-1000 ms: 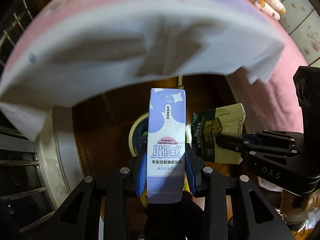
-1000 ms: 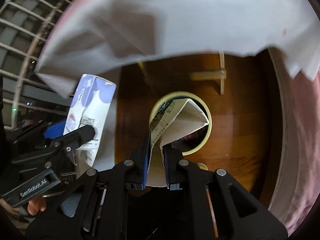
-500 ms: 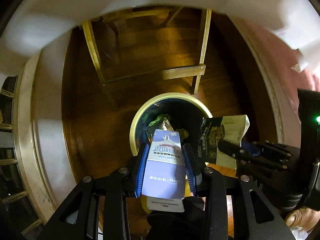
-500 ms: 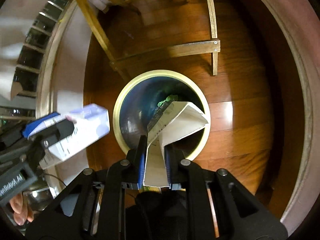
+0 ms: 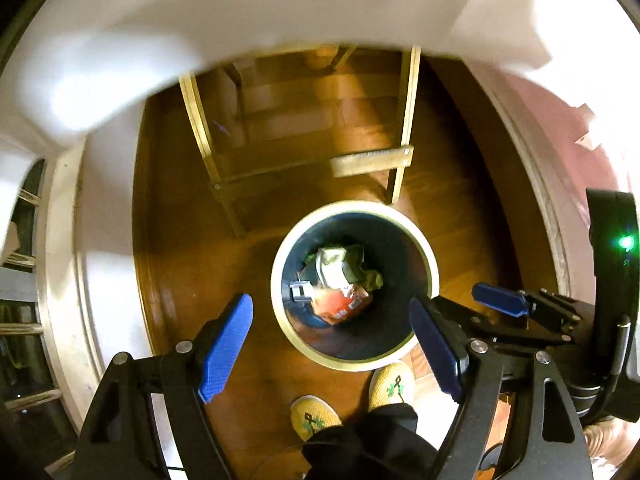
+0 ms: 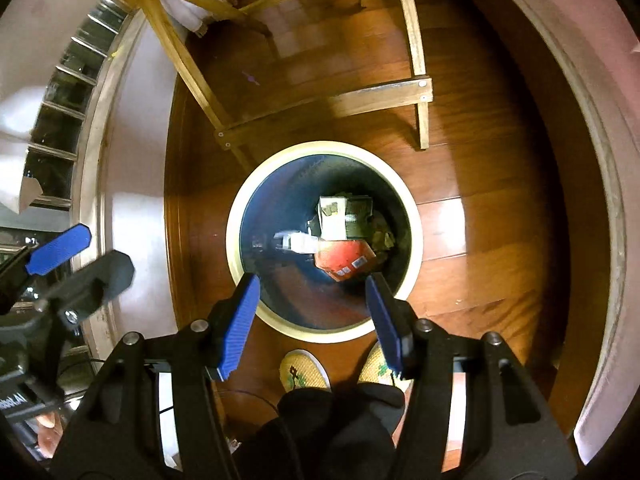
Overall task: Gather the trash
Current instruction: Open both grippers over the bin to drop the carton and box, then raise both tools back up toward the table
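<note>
- Left hand-held gripper pointed steeply down over the bin, jaws opening, nothing between the pads: set up for a straight drop.
- Right hand-held gripper just beside it on the right, also above the bin rim, jaws opening, empty.
- Trash lay at the bin bottom: cartons, a red pack.
- Bin stood on the wood floor, near the person's slippers.
</note>
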